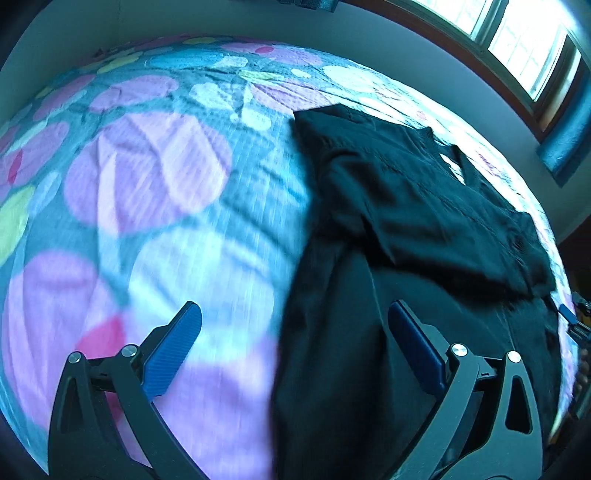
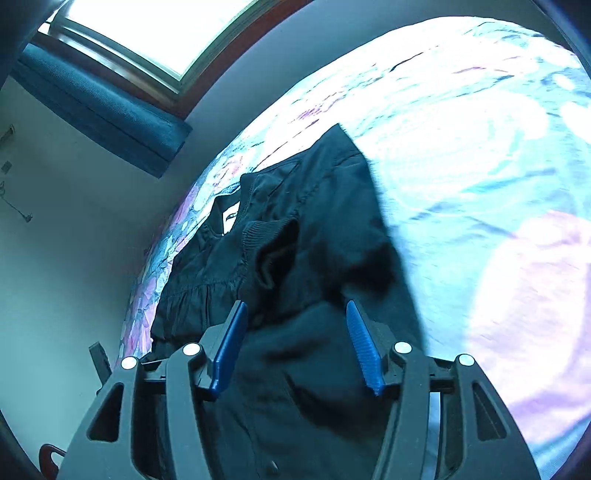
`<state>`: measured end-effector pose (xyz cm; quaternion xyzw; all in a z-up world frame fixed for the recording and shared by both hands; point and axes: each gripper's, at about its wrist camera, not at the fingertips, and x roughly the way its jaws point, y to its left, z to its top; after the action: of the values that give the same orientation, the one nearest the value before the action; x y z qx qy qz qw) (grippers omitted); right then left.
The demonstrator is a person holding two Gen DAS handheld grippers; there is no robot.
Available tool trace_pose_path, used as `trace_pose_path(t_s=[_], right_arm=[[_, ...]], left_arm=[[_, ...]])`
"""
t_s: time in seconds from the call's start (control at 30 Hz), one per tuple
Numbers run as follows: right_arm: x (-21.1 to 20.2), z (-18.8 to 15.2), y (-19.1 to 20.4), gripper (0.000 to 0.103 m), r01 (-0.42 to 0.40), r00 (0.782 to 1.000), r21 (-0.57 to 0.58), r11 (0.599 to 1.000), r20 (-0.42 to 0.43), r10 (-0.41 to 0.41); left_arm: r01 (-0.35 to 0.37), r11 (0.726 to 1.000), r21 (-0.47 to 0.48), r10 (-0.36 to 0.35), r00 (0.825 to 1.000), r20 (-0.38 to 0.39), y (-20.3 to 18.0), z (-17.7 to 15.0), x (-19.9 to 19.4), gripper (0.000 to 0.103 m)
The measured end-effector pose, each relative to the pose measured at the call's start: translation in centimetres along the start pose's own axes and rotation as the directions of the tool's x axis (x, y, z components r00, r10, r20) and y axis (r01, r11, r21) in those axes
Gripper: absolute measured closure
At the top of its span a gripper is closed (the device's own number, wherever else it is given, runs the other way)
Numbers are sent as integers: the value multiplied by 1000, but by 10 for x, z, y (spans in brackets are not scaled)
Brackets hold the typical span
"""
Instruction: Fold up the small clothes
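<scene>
A small black jacket (image 1: 406,221) lies on the bed, partly folded, with one sleeve laid across its body. In the right wrist view the jacket (image 2: 314,240) shows a ribbed cuff and a white neck label. My left gripper (image 1: 293,310) is open and empty, above the jacket's near left edge, with one finger over the bedspread. My right gripper (image 2: 293,310) is open and empty, just above the jacket's lower part.
The bed carries a quilt (image 1: 147,166) with large purple, white and green circles. A wall, a window (image 2: 155,33) and a blue curtain (image 2: 99,107) lie beyond the bed's far edge. A dark red object (image 2: 50,456) shows by the floor.
</scene>
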<state>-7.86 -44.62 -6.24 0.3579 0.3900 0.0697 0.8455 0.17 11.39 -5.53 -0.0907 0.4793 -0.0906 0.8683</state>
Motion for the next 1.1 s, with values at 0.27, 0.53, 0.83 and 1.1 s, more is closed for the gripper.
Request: trace_pose_path(t_s=[0.27,0.53,0.83,1.1], right_arm=[[-67,-48,-39,47,-28,1000,74,997,8,27],[-87,-95,-45,47,-80,993,88,993,-76,87],[-82,-122,-40,47,-121,978,96,988,-157,135],[-75,-131,-28,47,-148,965,65,987,-208,159]], left_arm=[[171,985,-40,-172,985,-32,23,-78,-63,2],[425,900,-96,-433,898,-77,45,-129,-100,2],[551,829,-101,-560,816,-143,26,-147,-98,2],[546,837,-38,-544,821,-171,-3,-145,-89,2]])
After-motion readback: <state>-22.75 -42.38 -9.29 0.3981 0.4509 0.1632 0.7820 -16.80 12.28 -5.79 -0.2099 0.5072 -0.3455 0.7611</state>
